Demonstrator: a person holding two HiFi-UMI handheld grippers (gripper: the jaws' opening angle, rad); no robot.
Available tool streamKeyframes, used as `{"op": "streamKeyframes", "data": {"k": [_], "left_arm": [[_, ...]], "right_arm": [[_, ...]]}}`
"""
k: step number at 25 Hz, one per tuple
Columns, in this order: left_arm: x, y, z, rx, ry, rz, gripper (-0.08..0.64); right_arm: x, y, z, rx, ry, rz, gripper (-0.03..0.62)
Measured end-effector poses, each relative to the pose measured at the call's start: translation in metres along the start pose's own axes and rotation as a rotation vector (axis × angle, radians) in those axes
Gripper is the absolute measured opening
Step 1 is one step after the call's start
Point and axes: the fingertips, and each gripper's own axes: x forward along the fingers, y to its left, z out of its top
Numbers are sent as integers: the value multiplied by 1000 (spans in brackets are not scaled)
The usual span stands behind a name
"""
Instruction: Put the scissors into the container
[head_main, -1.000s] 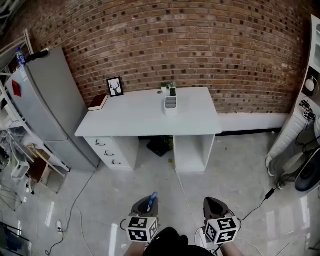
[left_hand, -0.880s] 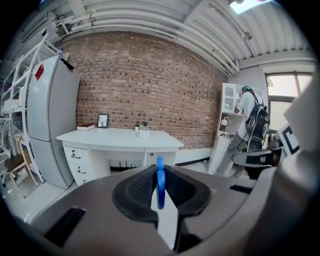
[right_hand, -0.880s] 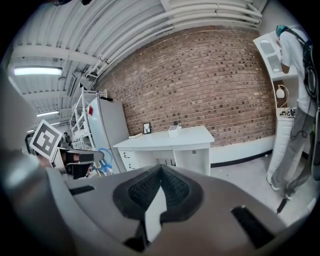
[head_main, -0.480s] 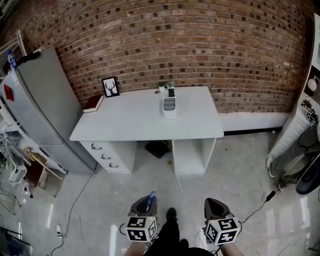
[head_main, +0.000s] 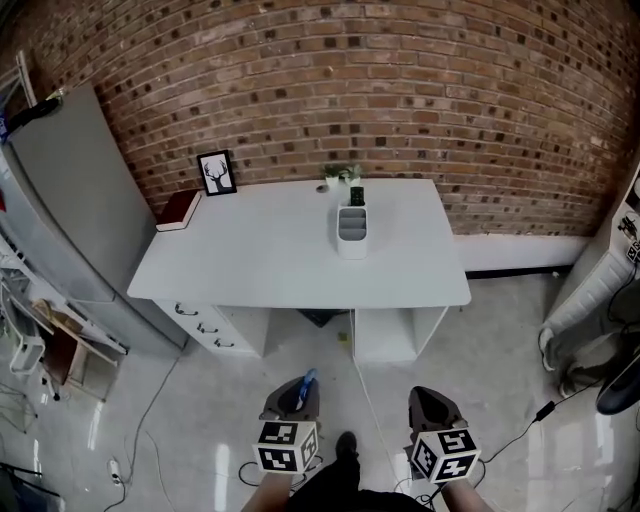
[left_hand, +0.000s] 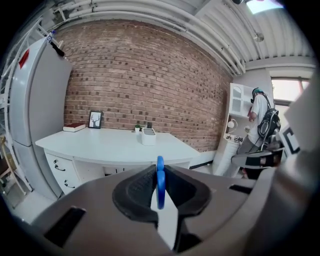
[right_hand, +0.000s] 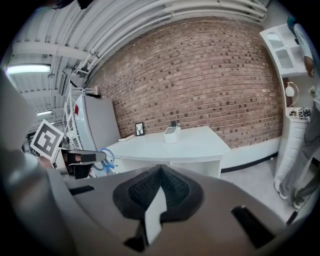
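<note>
A white container (head_main: 351, 228) stands at the back middle of the white desk (head_main: 260, 260), far ahead of both grippers. My left gripper (head_main: 293, 400) is held low over the floor, shut on the blue-handled scissors (head_main: 307, 378). In the left gripper view the blue handle (left_hand: 160, 181) sticks up between the closed jaws, and the container (left_hand: 148, 136) shows small on the desk beyond. My right gripper (head_main: 428, 408) hangs beside it, shut with nothing in it. The right gripper view shows the container (right_hand: 171, 134) and the scissors (right_hand: 106, 159) at its left.
A grey fridge (head_main: 60, 200) stands left of the desk. A picture frame (head_main: 216, 172), a red book (head_main: 178, 210) and a small plant (head_main: 340, 177) sit along the desk's back edge. Cables (head_main: 150, 410) lie on the floor. A person (left_hand: 260, 115) stands far right.
The view has moved closer to the desk, which now looks larger and nearer. Both grippers keep their places and grips, the left still holding the scissors.
</note>
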Motion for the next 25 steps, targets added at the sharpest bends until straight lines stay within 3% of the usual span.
{"op": "streamKeyframes", "data": {"k": [9, 19, 25], "left_arm": [[63, 36, 47, 20, -17, -50, 44], [104, 59, 67, 22, -10, -25, 44], [142, 72, 106, 15, -55, 1, 44]], "right_arm": [[72, 0, 38, -4, 16, -17, 0], [118, -22, 46, 29, 52, -17, 0], [153, -42, 76, 7, 25, -3, 0]]}}
